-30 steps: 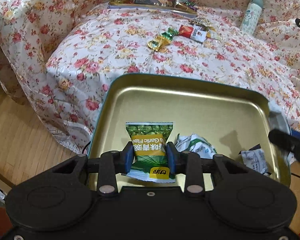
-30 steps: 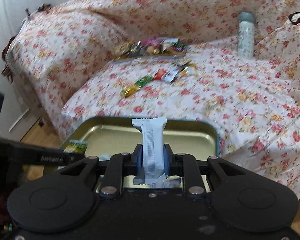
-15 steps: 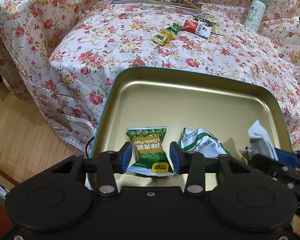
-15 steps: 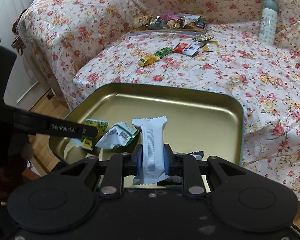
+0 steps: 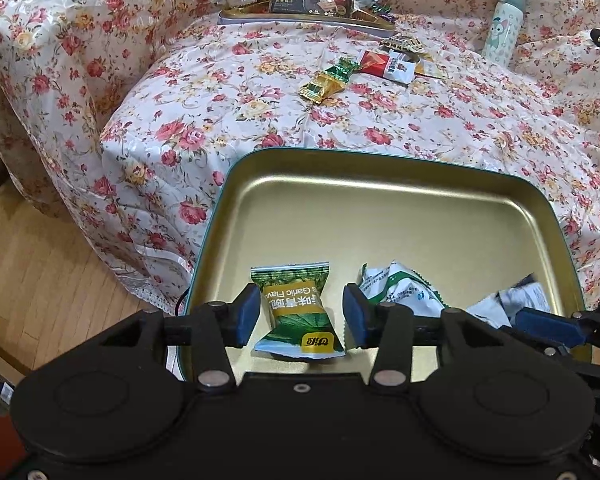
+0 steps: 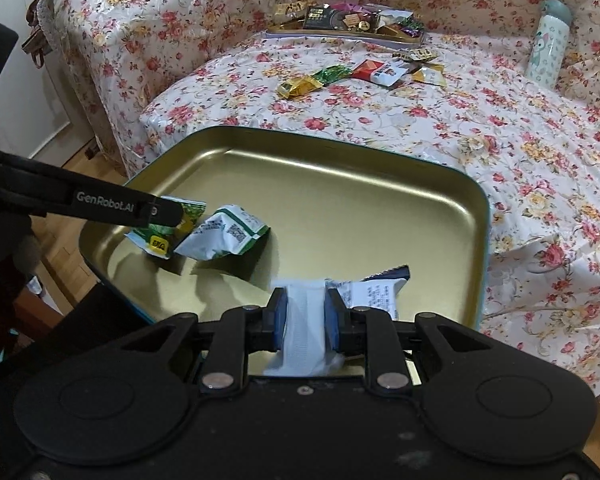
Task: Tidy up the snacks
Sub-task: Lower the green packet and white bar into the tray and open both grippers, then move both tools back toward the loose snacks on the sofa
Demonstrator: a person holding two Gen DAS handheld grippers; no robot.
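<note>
my left hand-held gripper has let go: pads apart, green snack packet lying free in the gold tray. my right hand-held gripper remains clamped on the white bar, low over the tray, release pending.

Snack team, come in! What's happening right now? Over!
Left gripper open over green garlic snack packet in gold metal tray. Right gripper clamps white wrapper. Nothing blocking.

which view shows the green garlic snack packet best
The left wrist view: the green garlic packet lies in the gold tray, face up and unobstructed between the left gripper's open jaws. In the right wrist view a gripper finger hides most of it.
</note>
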